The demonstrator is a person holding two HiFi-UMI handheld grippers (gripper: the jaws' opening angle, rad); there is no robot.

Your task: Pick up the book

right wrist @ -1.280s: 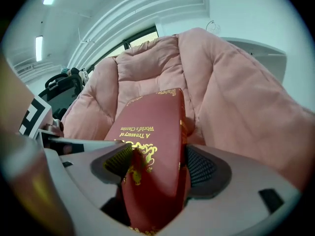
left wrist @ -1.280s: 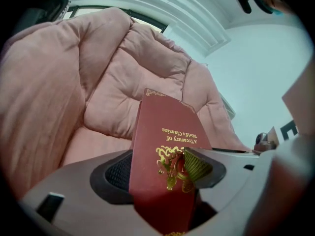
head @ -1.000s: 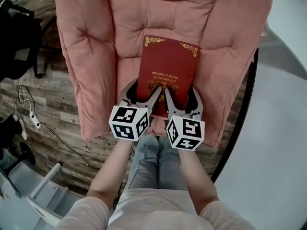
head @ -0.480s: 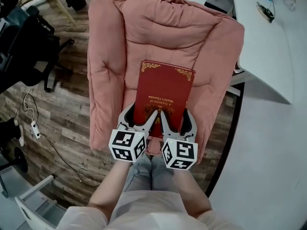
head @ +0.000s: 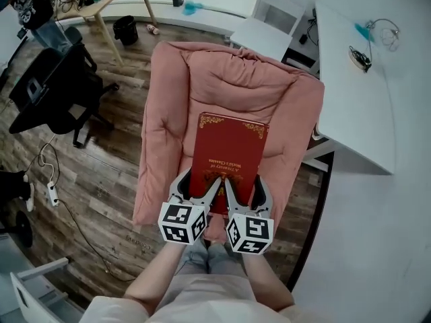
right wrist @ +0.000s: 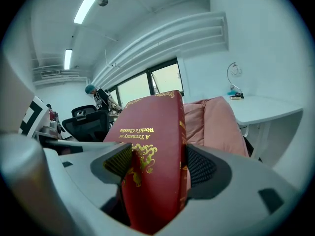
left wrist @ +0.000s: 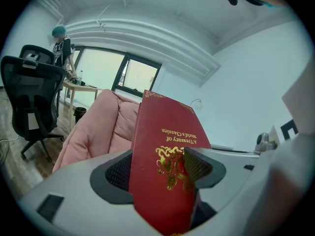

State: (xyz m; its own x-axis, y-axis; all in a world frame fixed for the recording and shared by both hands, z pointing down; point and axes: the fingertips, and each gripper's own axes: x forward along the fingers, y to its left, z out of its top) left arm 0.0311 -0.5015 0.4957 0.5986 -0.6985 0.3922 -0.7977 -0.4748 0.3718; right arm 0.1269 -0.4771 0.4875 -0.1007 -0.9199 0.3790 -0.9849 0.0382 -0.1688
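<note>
Grey jaws of the left gripper (head: 200, 187) and the right gripper (head: 246, 188) each squeezed the near edge of the red book (head: 229, 152), one on each side so it would not tip, and it seemed to be lifted up over the soft pink chair (head: 168, 113).

Neither gripper has free room between its jaws: the left gripper (head: 200, 186) and right gripper (head: 244, 187) each clamp the near edge of the book (head: 229, 153), side by side. Below it, the pink chair (head: 202, 79) rises at both arms and the back. A white desk (head: 350, 106) stands close on the right. Bare floor (head: 101, 173) lies open on the left, as far as an office chair (head: 57, 93).
</note>
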